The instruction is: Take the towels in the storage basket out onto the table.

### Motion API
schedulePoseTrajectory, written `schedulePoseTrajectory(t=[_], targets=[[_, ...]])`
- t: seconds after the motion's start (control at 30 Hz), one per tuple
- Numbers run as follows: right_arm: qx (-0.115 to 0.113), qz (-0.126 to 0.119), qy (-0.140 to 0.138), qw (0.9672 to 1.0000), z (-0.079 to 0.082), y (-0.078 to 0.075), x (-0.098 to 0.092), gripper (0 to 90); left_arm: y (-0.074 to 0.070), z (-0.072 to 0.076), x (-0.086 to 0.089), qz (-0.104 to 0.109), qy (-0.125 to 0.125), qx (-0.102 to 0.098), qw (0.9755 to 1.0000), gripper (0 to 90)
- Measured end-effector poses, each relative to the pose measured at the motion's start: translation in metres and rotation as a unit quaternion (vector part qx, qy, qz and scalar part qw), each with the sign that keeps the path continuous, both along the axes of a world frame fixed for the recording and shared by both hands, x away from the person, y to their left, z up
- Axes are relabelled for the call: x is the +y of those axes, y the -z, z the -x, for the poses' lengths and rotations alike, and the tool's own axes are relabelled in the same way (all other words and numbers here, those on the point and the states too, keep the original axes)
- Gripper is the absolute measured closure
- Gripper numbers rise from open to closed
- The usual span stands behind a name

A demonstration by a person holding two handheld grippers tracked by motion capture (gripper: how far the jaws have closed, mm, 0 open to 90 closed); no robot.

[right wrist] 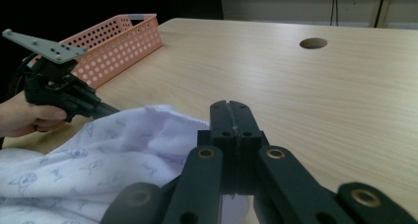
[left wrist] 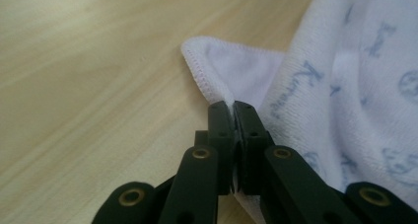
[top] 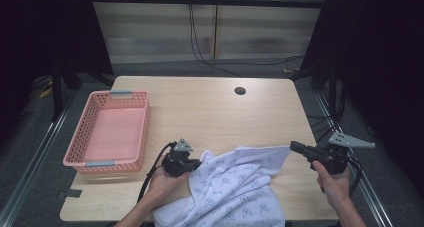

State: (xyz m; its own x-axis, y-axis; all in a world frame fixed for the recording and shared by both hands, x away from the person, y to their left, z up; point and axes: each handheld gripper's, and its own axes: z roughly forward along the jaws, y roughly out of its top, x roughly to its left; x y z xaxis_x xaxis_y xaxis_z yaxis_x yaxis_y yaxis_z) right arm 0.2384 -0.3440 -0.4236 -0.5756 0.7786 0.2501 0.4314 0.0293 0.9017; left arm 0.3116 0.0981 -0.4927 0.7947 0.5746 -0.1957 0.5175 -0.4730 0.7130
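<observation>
I hold 1 white printed towel at the table's near edge, my 2 grippers, left and right, each clamped on a corner, beside 1 pink basket.

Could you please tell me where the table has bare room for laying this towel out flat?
The table is bare between the pink basket and its right edge, back to the round hole. The front is crowded: the towel lies there.

A white cloth printed with pale blue figures lies rumpled at the table's near edge, two corners lifted.
</observation>
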Motion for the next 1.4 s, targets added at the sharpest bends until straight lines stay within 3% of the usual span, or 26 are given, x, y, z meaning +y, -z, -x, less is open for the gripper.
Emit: schedulePoseTrajectory(t=[0.03, 0.1, 0.17, 0.2, 0.23, 0.27, 0.3, 0.4, 0.43, 0.5, 0.67, 0.7, 0.77, 0.83, 0.93, 1.0, 1.03, 1.1, 1.2, 1.3, 1.33, 1.37, 1.4], targets=[[-0.002, -0.002, 0.001, 1.0000, -0.001, -0.002, -0.001, 90.0, -0.005, -0.001, 0.003, 0.012, -0.006, -0.001, 0.9999, 87.5], [-0.010, -0.001, 0.009, 0.9999, -0.002, -0.007, -0.004, 90.0, -0.022, 0.001, 0.015, 0.042, -0.027, -0.026, 0.9984, 87.5], [-0.022, -0.011, 0.023, 0.9994, -0.002, -0.016, -0.013, 90.0, -0.041, 0.003, 0.028, 0.073, -0.043, -0.051, 0.9951, 87.5], [-0.026, -0.014, 0.027, 0.9992, -0.002, -0.019, -0.016, 90.0, -0.041, 0.003, 0.028, 0.073, -0.043, -0.051, 0.9951, 87.5], [-0.026, -0.014, 0.027, 0.9992, -0.002, -0.019, -0.016, 90.0, -0.054, 0.006, 0.036, 0.097, -0.042, -0.064, 0.9923, 87.5], [-0.029, -0.023, 0.024, 0.9990, -0.003, -0.022, -0.020, 90.0, -0.061, 0.008, 0.040, 0.107, -0.043, -0.070, 0.9908, 87.5], [-0.023, -0.021, 0.005, 0.9995, -0.005, -0.021, -0.017, 90.0, -0.068, 0.012, 0.042, 0.108, -0.036, -0.074, 0.9907, 87.4], [-0.001, -0.003, -0.016, 0.9999, -0.010, -0.009, -0.002, 87.7, -0.068, 0.021, 0.039, 0.102, -0.018, -0.081, 0.9913, 87.1], [0.011, 0.000, -0.019, 0.9998, -0.013, -0.004, 0.004, 80.8, -0.065, 0.023, 0.036, 0.098, -0.014, -0.075, 0.9922, 86.7], [0.034, 0.022, -0.027, 0.9988, -0.023, 0.009, 0.017, 75.8, -0.050, 0.026, 0.029, 0.071, -0.002, -0.056, 0.9959, 85.8], [0.070, 0.073, -0.042, 0.9940, -0.046, 0.031, 0.037, 65.2, -0.025, 0.026, 0.025, 0.050, 0.023, -0.022, 0.9982, 79.5], [0.074, 0.085, -0.039, 0.9929, -0.052, 0.035, 0.040, 64.4, -0.024, 0.027, 0.024, 0.043, 0.021, -0.023, 0.9986, 78.4], [0.085, 0.097, -0.038, 0.9910, -0.063, 0.044, 0.044, 61.3, -0.026, 0.024, 0.024, 0.055, 0.024, -0.020, 0.9980, 76.0], [0.096, 0.111, -0.030, 0.9888, -0.074, 0.051, 0.047, 58.9, -0.029, 0.019, 0.024, 0.052, 0.013, -0.035, 0.9979, 73.0], [0.105, 0.120, -0.027, 0.9869, -0.086, 0.060, 0.050, 56.8, -0.028, 0.006, 0.024, 0.059, 0.003, -0.026, 0.9979, 67.2], [0.109, 0.120, -0.026, 0.9864, -0.093, 0.065, 0.051, 55.6, -0.026, -0.001, 0.019, 0.072, 0.020, -0.022, 0.9970, 64.0], [0.113, 0.124, -0.021, 0.9856, -0.095, 0.067, 0.051, 54.4, -0.024, -0.004, 0.015, 0.069, 0.019, -0.016, 0.9973, 63.2], [0.118, 0.127, -0.024, 0.9846, -0.100, 0.073, 0.052, 54.2, -0.018, -0.007, 0.005, 0.058, 0.033, -0.001, 0.9978, 58.6], [0.124, 0.129, -0.031, 0.9834, -0.100, 0.077, 0.056, 55.6, -0.011, -0.004, -0.004, 0.024, 0.054, 0.001, 0.9982, 55.9], [0.132, 0.122, -0.039, 0.9829, -0.100, 0.080, 0.059, 59.2, -0.008, -0.002, -0.007, 0.008, 0.058, 0.005, 0.9983, 58.5], [0.133, 0.125, -0.040, 0.9824, -0.100, 0.081, 0.061, 64.2, -0.007, -0.001, -0.006, 0.004, 0.062, 0.005, 0.9981, 63.1], [0.136, 0.125, -0.045, 0.9818, -0.099, 0.081, 0.061, 74.0, -0.006, 0.000, -0.004, 0.002, 0.060, 0.002, 0.9982, 76.0], [0.129, 0.128, -0.044, 0.9823, -0.098, 0.080, 0.062, 80.4, -0.007, 0.001, -0.001, 0.008, 0.053, -0.002, 0.9985, 82.6]])
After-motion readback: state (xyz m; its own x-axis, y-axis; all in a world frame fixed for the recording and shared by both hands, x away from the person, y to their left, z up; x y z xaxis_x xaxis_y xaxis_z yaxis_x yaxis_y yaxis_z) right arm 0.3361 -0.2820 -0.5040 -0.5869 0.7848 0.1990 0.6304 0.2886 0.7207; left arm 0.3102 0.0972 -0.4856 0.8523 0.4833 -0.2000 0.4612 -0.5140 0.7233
